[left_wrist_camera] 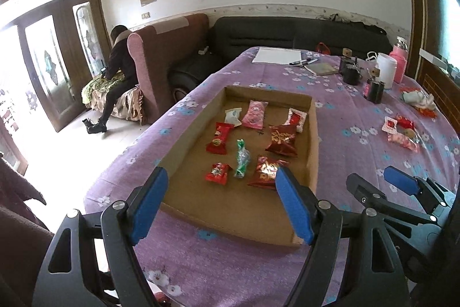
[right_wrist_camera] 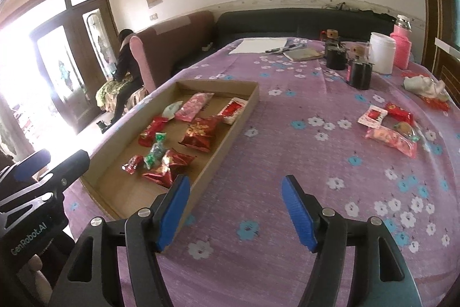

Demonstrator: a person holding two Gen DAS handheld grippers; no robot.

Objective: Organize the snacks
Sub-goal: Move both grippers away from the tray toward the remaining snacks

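1. A shallow cardboard tray [left_wrist_camera: 312,134] sits near the counter's [right_wrist_camera: 287,163] left edge, its low walls ringing eight wrapped snacks [left_wrist_camera: 280,138].
2. Bare purple cloth lies between the tray's right wall and a loose pile of snacks [right_wrist_camera: 388,128] further right.
3. Dark jars [right_wrist_camera: 358,74] and a white tub [right_wrist_camera: 381,52] crowd the far right side.
4. The left gripper [left_wrist_camera: 221,203] hovers over the tray's near end, jaws wide and empty.
5. The right gripper [right_wrist_camera: 235,209] hangs above bare cloth just beside the tray, jaws wide, empty.

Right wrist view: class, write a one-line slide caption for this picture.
Open right claw hovers over the purple floral tablecloth, beside a cardboard tray of wrapped snacks, with loose snacks waiting at right.
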